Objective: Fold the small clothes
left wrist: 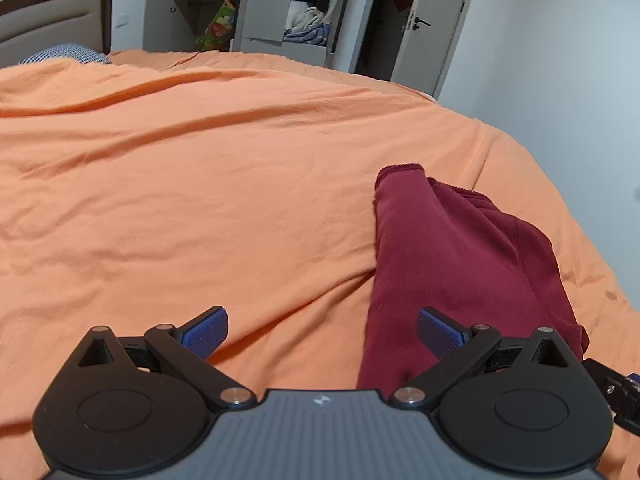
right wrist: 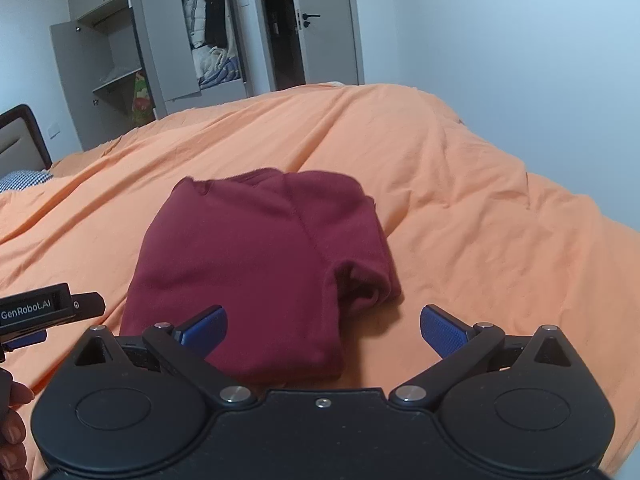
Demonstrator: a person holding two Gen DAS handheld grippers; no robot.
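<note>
Nearest me, my right gripper [right wrist: 323, 330] has its fingers [right wrist: 440, 330] spread wide with nothing between them; they hang just over the near edge of the maroon garment [right wrist: 260, 260], and I cannot tell whether the left pad brushes the cloth or only overlaps it in view. My left gripper [left wrist: 322, 332] is likewise fully released and empty, its fingers [left wrist: 206, 332] over bare orange bedspread [left wrist: 200, 180] on one side and over the garment's [left wrist: 440, 260] near left edge on the other. In the right view the left gripper's body pokes in at the left margin, with part of a hand [right wrist: 12, 420] below it. The garment lies on the bed just ahead of both grippers, already doubled into a rough block, with a sleeve or flap rolled loosely at its right side and a hemmed edge at the far end. I judge it soft, light, fleecy knit: limp, not slippery, not fragile, likely to sag and unroll if lifted by one point. I would take it by the near corners, pinching all layers together, or by that loose right roll if it needs tucking. The bedspread underneath is soft and wrinkled, so a low pinch could catch it too. Farther back stand the headboard [right wrist: 20, 136], an open wardrobe [right wrist: 208, 32] and a door [right wrist: 328, 20].
</note>
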